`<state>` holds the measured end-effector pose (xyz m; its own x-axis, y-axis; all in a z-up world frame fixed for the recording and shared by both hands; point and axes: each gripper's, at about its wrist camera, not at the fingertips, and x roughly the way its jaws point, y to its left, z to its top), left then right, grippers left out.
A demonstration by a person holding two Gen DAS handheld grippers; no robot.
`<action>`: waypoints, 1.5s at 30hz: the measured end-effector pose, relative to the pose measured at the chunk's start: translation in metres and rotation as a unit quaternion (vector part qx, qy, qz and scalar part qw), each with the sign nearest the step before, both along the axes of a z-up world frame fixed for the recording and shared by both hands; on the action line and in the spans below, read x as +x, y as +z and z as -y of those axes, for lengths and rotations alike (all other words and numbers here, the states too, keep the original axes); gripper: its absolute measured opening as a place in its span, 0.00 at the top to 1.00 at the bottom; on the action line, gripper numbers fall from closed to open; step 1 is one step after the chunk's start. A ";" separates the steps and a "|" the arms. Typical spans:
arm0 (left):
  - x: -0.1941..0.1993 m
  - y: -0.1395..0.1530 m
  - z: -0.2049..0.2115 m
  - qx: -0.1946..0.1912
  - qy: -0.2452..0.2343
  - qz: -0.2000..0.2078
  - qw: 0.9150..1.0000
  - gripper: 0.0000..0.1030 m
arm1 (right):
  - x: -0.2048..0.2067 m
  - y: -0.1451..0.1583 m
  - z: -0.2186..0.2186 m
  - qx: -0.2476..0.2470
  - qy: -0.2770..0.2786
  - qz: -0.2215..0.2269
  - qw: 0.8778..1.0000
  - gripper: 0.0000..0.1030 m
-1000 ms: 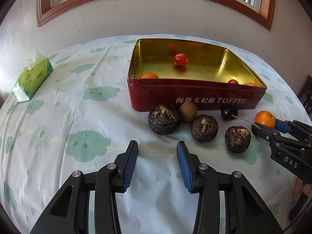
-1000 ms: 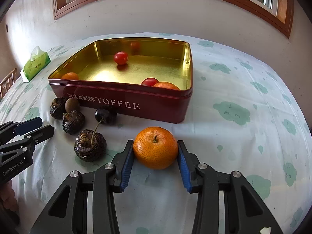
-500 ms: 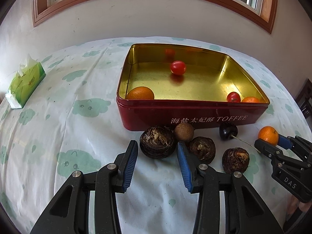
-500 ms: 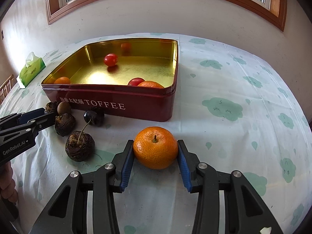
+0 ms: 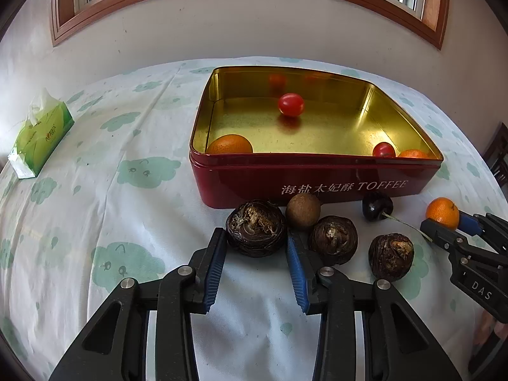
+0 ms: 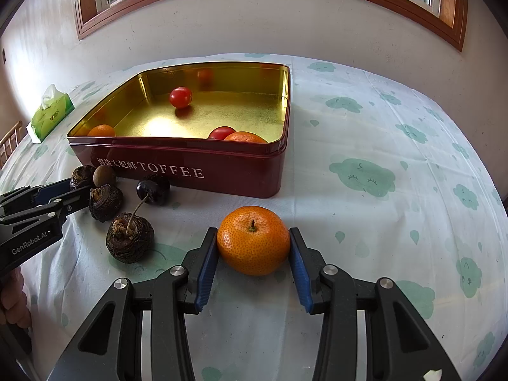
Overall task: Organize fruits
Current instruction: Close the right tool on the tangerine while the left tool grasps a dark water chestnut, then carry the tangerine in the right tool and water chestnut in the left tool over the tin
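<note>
My left gripper (image 5: 255, 234) is closing on a dark water chestnut (image 5: 255, 228), and its blue pads touch both sides of it on the cloth. Just behind lie a brown round fruit (image 5: 303, 211), two more chestnuts (image 5: 333, 239) (image 5: 392, 255) and a dark cherry (image 5: 377, 205). My right gripper (image 6: 253, 238) is shut on a tangerine (image 6: 253, 240), low over the cloth. The red toffee tin (image 5: 317, 177) stands open behind them. It holds two cherry tomatoes and two tangerines.
A green tissue pack (image 5: 41, 136) lies at the far left of the cloud-print tablecloth. The white wall and a wooden window frame rise behind the tin. A dark chair (image 5: 498, 155) shows at the right edge. A hand holds the left gripper's handle (image 6: 12, 304).
My left gripper moved forward to the fruits in front of the tin, so the left-most chestnut now sits between its pads, and its jaws narrowed. The right gripper kept the tangerine.
</note>
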<state>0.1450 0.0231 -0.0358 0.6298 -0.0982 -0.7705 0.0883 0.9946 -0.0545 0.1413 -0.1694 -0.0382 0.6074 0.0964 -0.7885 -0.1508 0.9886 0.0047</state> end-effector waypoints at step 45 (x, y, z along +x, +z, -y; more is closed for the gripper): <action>-0.043 0.010 -0.001 0.015 0.013 -0.007 1.000 0.63 | -0.017 0.012 0.007 0.000 -0.002 -0.003 1.000 0.62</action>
<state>0.1015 0.0239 -0.0255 0.6211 -0.0591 -0.7815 0.0624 0.9977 -0.0259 0.1239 -0.1759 -0.0262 0.6035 0.0949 -0.7917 -0.1471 0.9891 0.0065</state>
